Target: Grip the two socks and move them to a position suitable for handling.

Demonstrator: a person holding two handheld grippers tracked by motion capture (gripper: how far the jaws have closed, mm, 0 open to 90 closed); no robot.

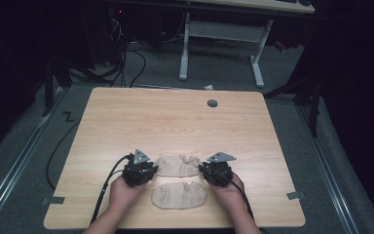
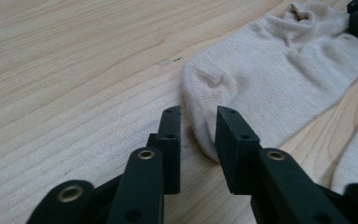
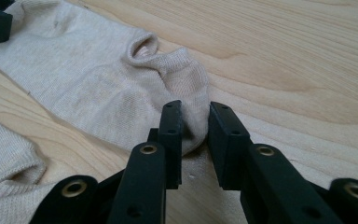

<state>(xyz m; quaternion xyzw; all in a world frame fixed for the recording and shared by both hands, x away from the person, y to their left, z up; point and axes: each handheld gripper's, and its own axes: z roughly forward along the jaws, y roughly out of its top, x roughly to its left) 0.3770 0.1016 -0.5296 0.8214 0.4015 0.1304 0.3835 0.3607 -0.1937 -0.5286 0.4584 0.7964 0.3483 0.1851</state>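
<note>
Near the front edge of the table (image 1: 126, 112), I am holding both grippers at the ends of the farther sock (image 1: 177, 165). My left gripper (image 2: 198, 135) is sitting with its jaws a little apart, straddling the sock's rounded end, and the cloth is lying between them without looking pinched. My right gripper (image 3: 195, 133) is doing the same at the opposite end, jaws slightly open with a fold of the fabric between them; I cannot tell whether they are pressing it. A second sock (image 1: 179, 195) is lying flat just nearer to me, between my two hands and close to the table's front edge. I am seeing plenty of bare wood beyond the socks, all the way to the far edge, where a small grey round cap (image 1: 212, 103) is sitting. Grey carpet is surrounding the table, cables are trailing across it at the back left, and a white desk frame (image 1: 221, 44) is standing farther off in a dim room.
</note>
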